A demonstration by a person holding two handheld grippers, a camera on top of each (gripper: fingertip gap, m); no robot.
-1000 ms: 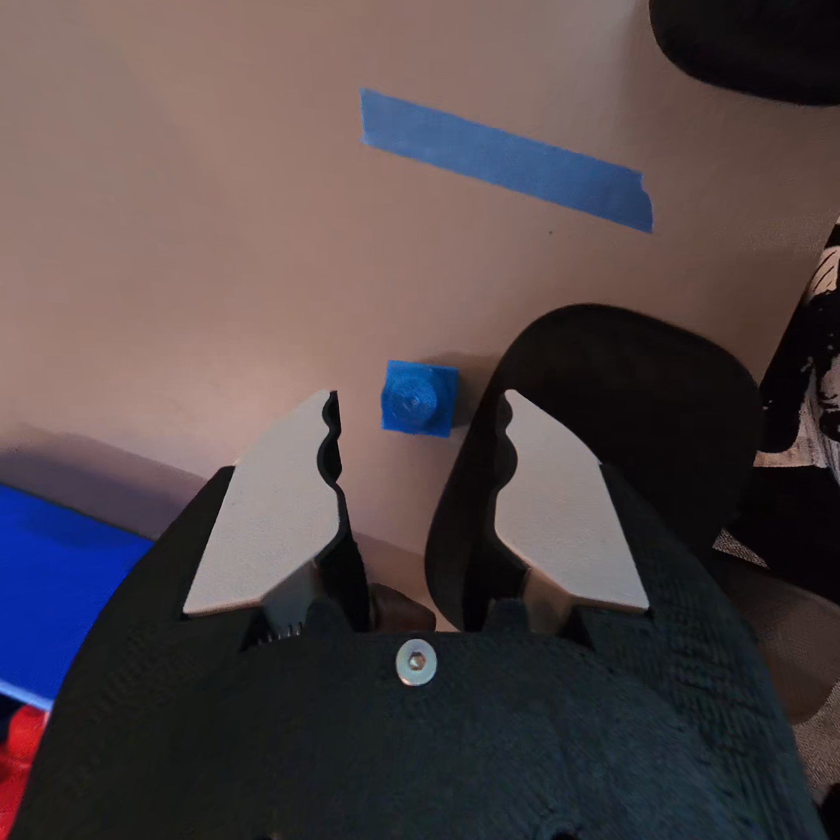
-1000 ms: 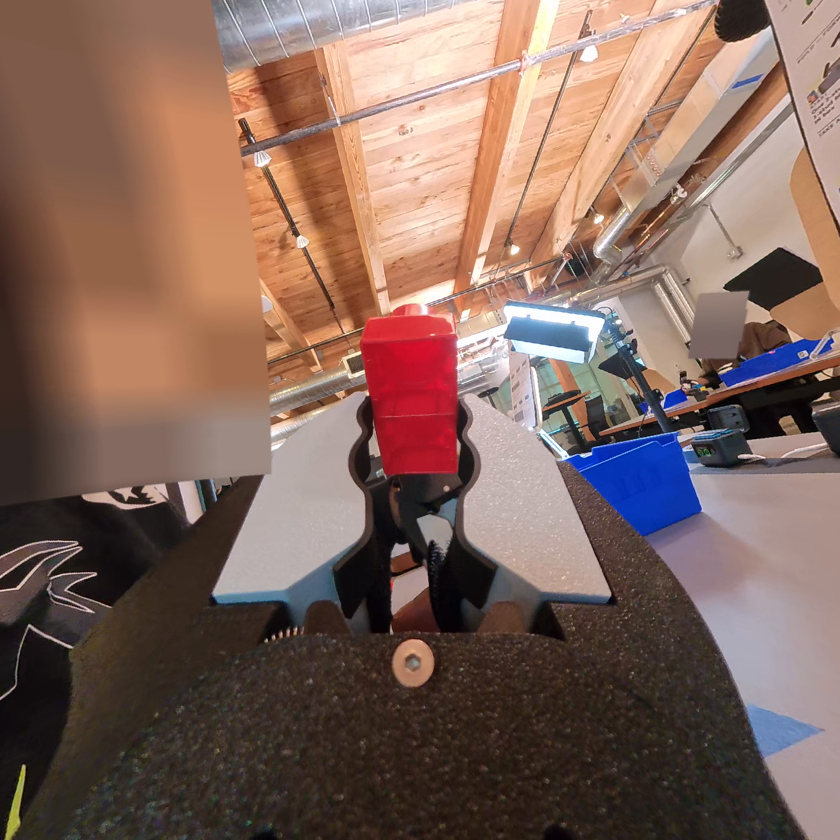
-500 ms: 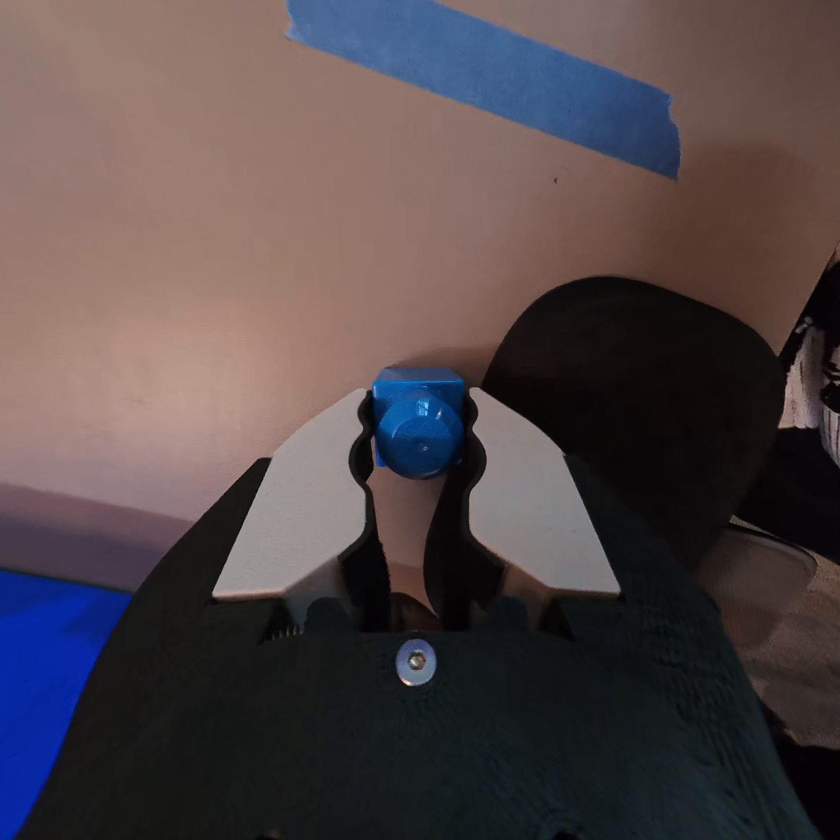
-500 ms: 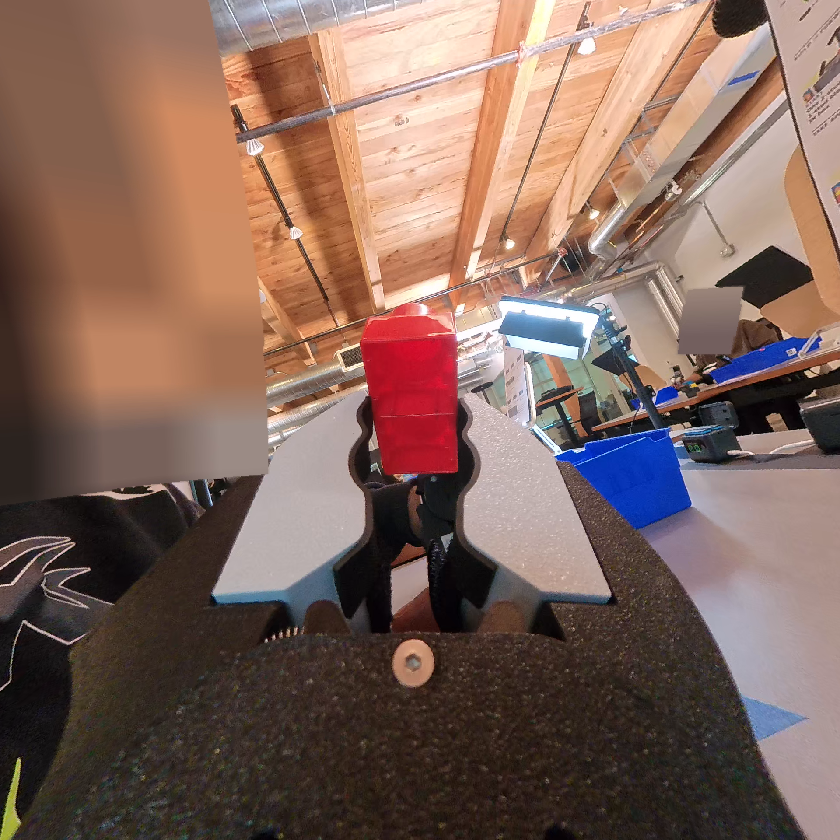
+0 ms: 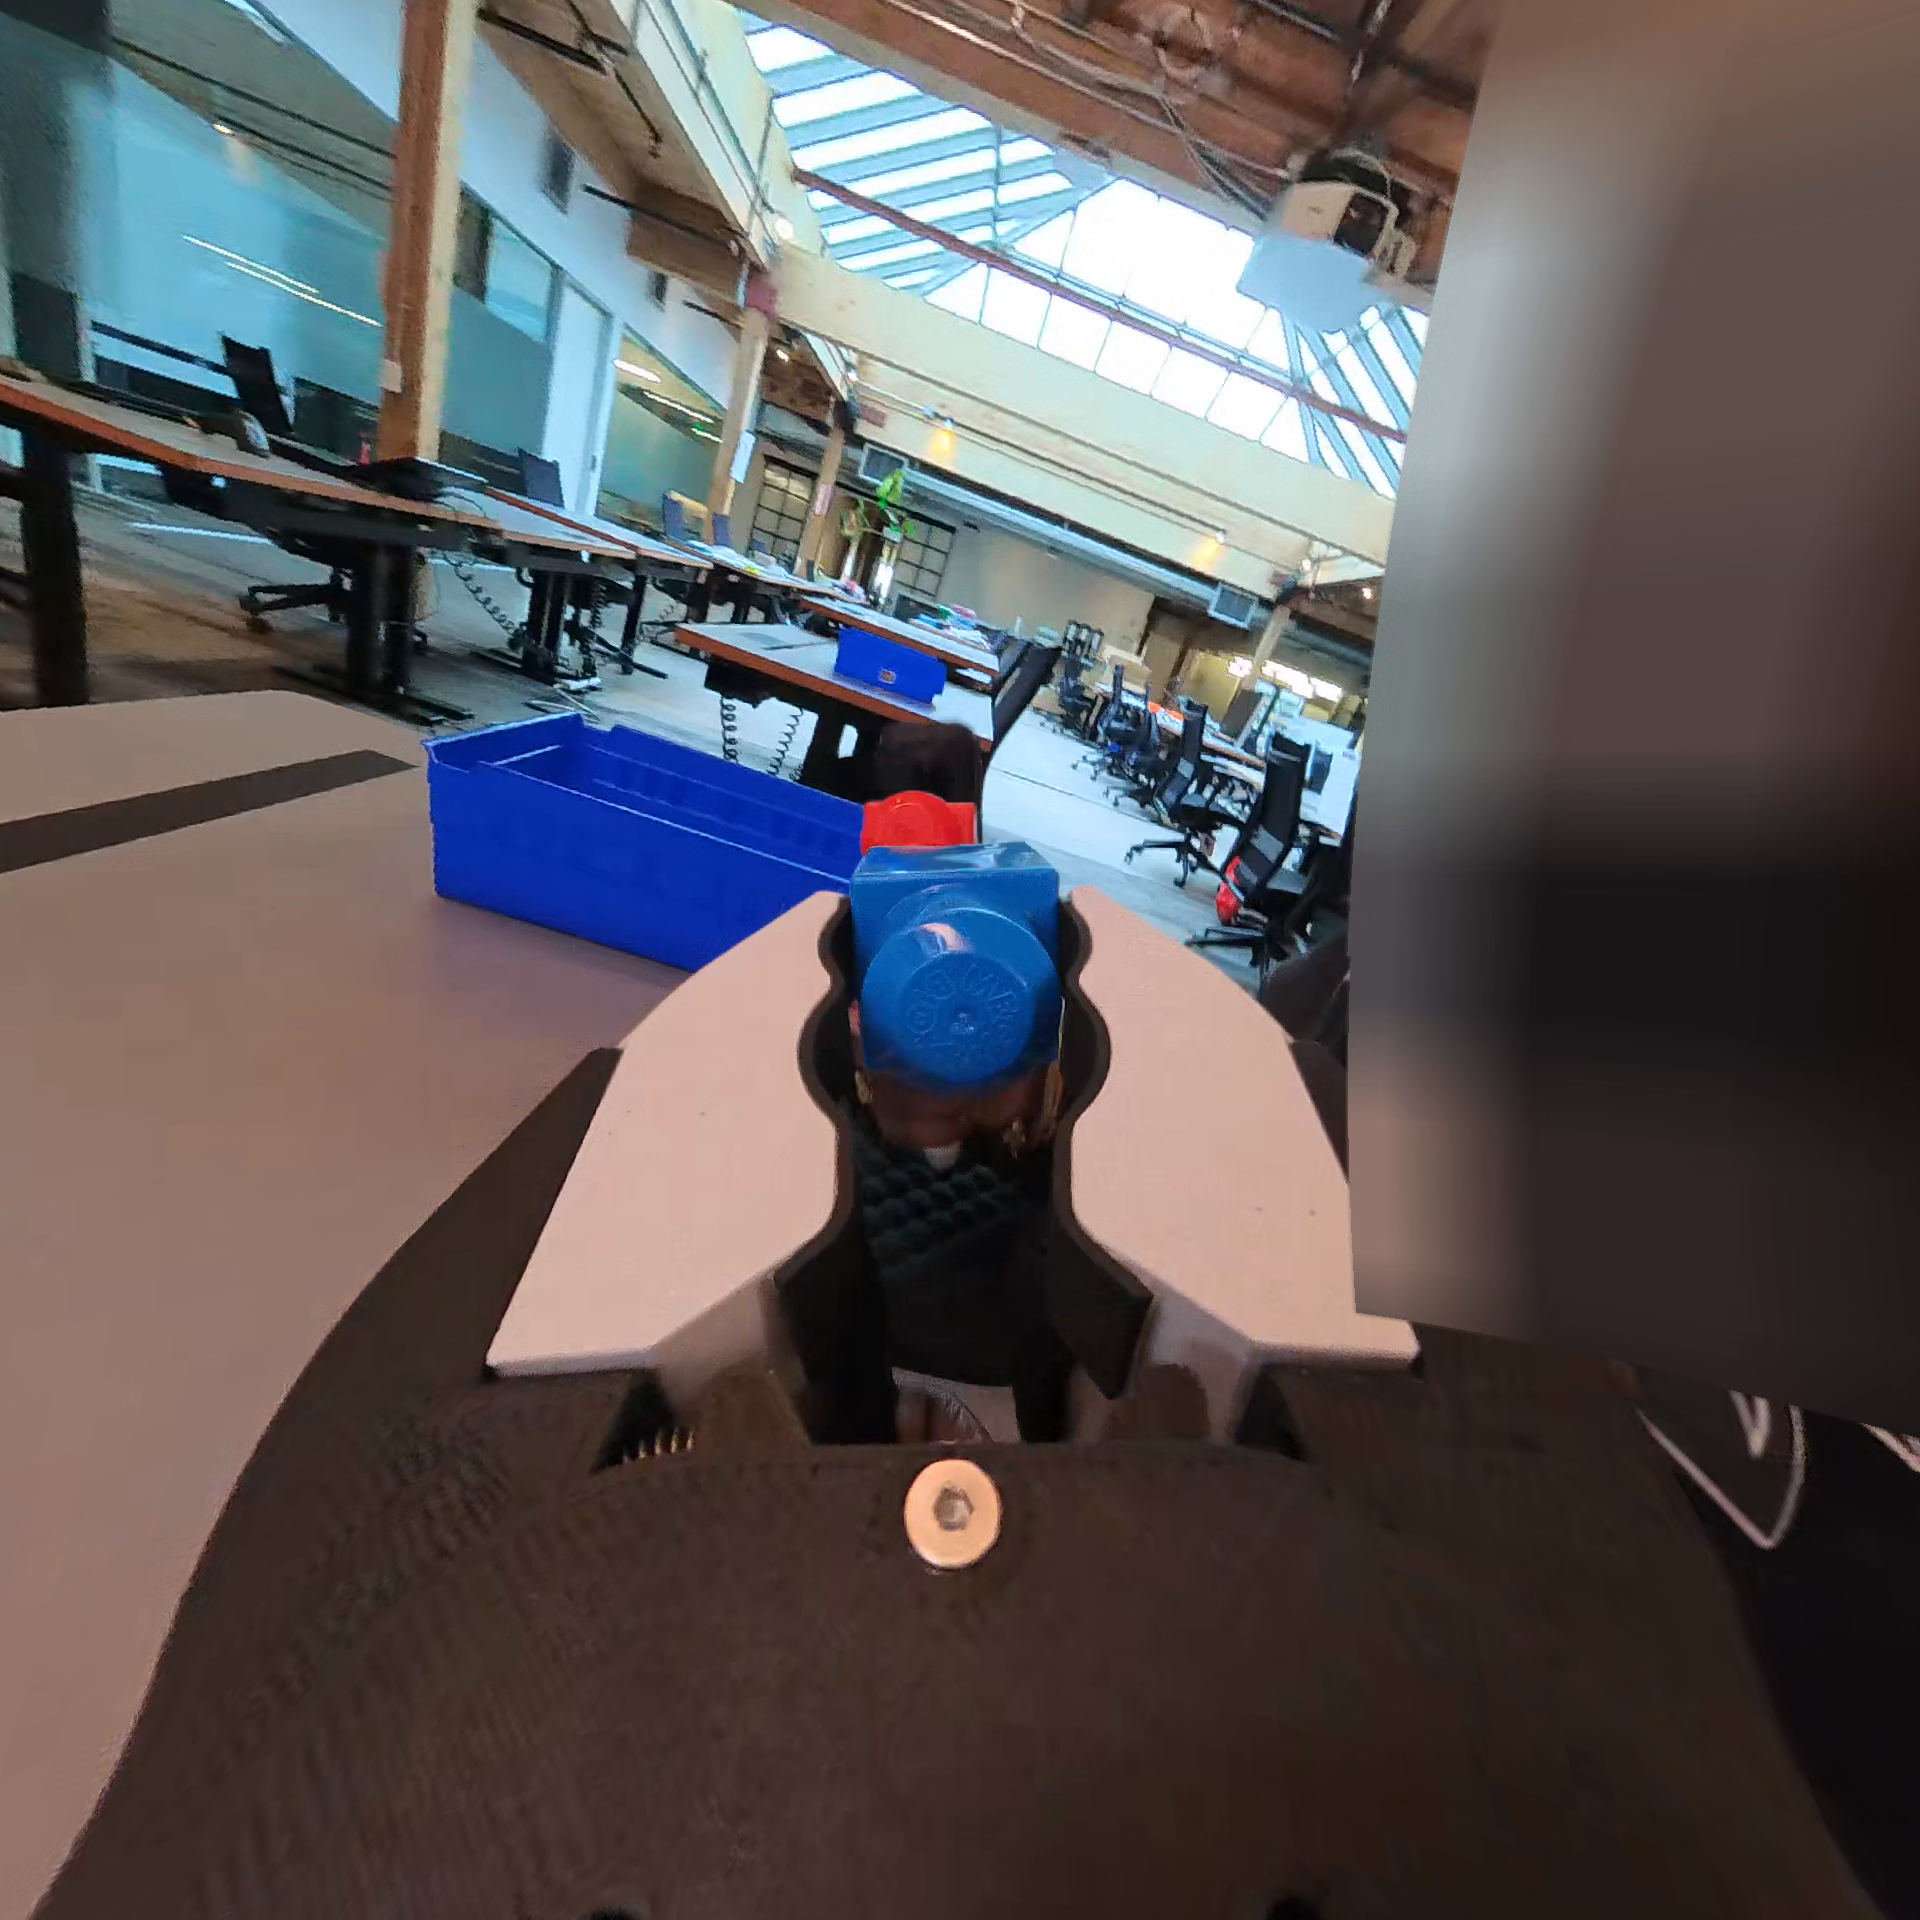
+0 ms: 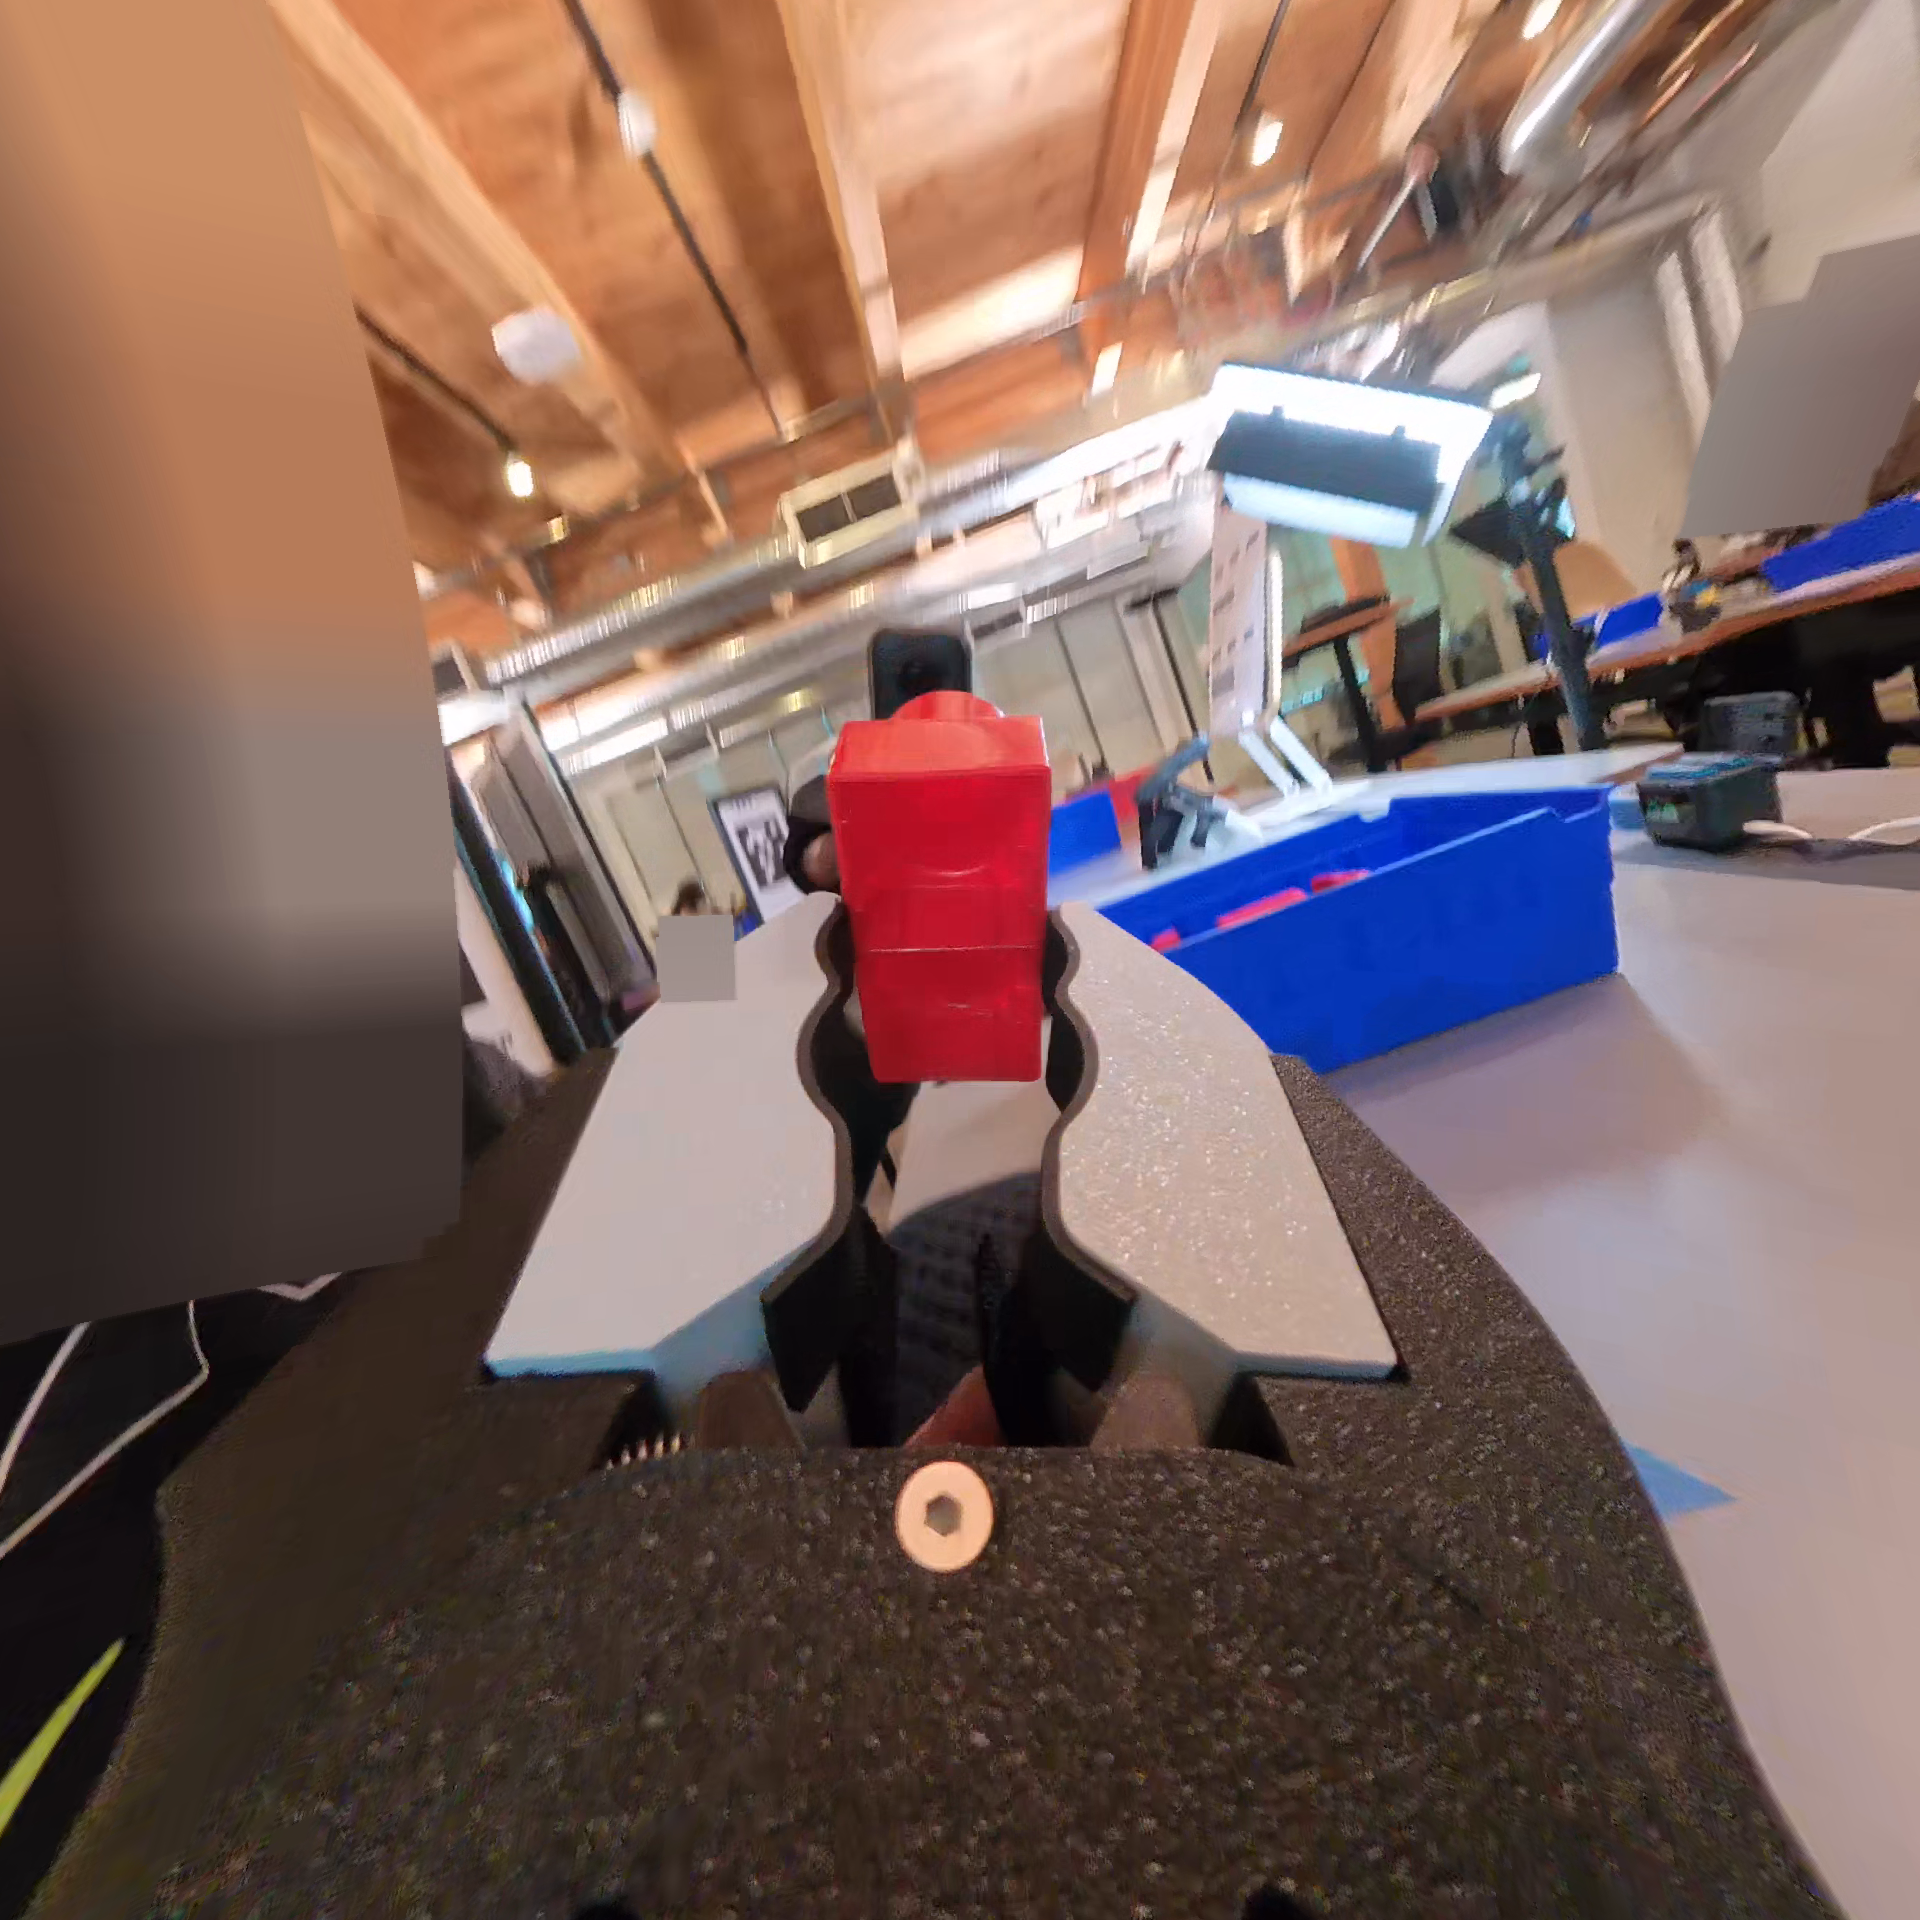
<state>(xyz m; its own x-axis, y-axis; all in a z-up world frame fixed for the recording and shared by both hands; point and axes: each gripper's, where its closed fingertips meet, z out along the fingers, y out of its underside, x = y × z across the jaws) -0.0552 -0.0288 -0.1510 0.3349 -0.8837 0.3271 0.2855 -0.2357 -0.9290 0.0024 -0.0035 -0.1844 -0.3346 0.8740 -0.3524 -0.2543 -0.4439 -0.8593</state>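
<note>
Open-plan workshop space fills both views, with a timber ceiling (image 6: 935, 208), skylights, rows of desks (image 5: 312, 488) and office chairs (image 5: 1257, 862) receding into the distance. Nearest the cameras is a pale grey tabletop (image 5: 260, 1039).

Seen from the left wrist, the left gripper (image 5: 954, 966) is partly closed on a blue toy brick (image 5: 951, 925). Its grey fingers (image 5: 727, 1122) press the brick's two sides, and the brick's round stud faces the camera. Just beyond the blue brick, at twelve o'clock, the top of a red brick stack (image 5: 914, 821) shows. At ten o'clock from the fingertips a blue plastic bin (image 5: 623, 842) sits on the table, and a strip of black tape (image 5: 187, 800) crosses the table at nine o'clock.

Seen from the right wrist, the right gripper (image 6: 940, 987) is partly closed on the red brick stack (image 6: 940, 894): bricks joined end to end, standing up out of the jaws, gripped on the lower part by both fingers (image 6: 1195, 1164). At two o'clock a blue plastic bin (image 6: 1455, 914) holds red pieces (image 6: 1268, 909). A lit panel lamp (image 6: 1351, 457) stands behind it. A scrap of blue tape (image 6: 1673, 1491) lies on the table at four o'clock.
</note>
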